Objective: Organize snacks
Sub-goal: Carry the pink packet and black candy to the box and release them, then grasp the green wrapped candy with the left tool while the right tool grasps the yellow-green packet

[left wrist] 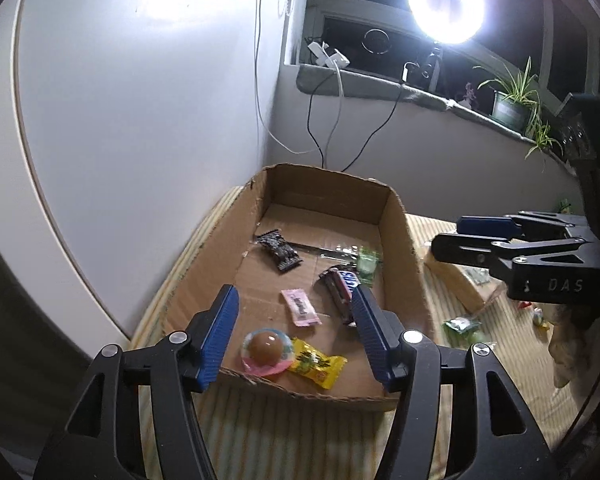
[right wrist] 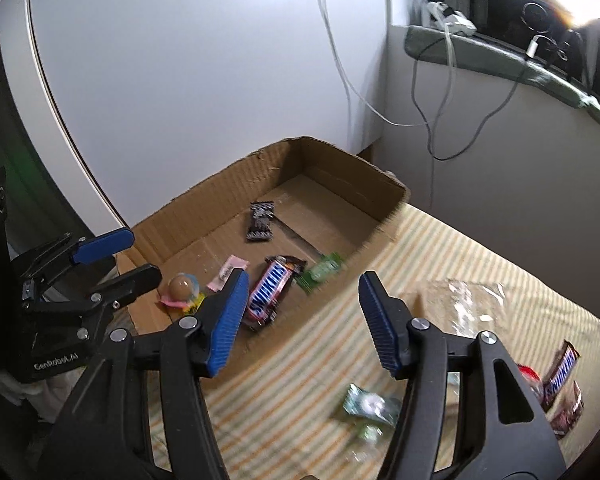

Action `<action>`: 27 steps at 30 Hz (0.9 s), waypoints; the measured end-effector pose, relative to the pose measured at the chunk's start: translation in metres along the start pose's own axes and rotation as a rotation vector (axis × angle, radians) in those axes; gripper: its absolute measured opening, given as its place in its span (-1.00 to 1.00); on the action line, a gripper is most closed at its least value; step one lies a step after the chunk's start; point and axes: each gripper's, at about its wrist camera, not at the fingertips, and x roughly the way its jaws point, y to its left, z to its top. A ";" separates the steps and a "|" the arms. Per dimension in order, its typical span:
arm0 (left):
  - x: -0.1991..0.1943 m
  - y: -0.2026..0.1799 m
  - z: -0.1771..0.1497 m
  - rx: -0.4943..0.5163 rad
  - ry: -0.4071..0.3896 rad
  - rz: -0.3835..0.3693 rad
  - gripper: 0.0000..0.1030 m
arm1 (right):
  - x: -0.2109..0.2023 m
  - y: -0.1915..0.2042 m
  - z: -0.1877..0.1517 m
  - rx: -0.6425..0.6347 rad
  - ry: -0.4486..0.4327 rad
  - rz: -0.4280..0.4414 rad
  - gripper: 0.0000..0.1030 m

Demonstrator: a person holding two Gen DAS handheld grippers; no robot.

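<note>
Left gripper (left wrist: 296, 336) and right gripper (right wrist: 304, 320) agape, seemingly empty-jawed.

Left gripper (left wrist: 296, 334) jaws apart, empty, above snack-filled cardboard box (left wrist: 404, 236).

Far end of the cardboard box (left wrist: 396, 216) was bare, easy access from above; near half was cluttered with snacks (left wrist: 300, 306), walls all round.
</note>
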 end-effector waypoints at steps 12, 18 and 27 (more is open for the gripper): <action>-0.004 -0.053 -0.009 0.046 0.045 -0.094 0.12 | -0.059 -0.053 -0.056 0.081 -0.026 -0.103 0.16; 0.000 -0.091 -0.019 0.090 0.075 -0.159 0.10 | -0.088 -0.089 -0.101 0.125 -0.025 -0.179 0.16; 0.022 -0.136 -0.040 0.129 0.165 -0.235 -0.14 | -0.101 -0.120 -0.160 0.150 0.059 -0.218 0.16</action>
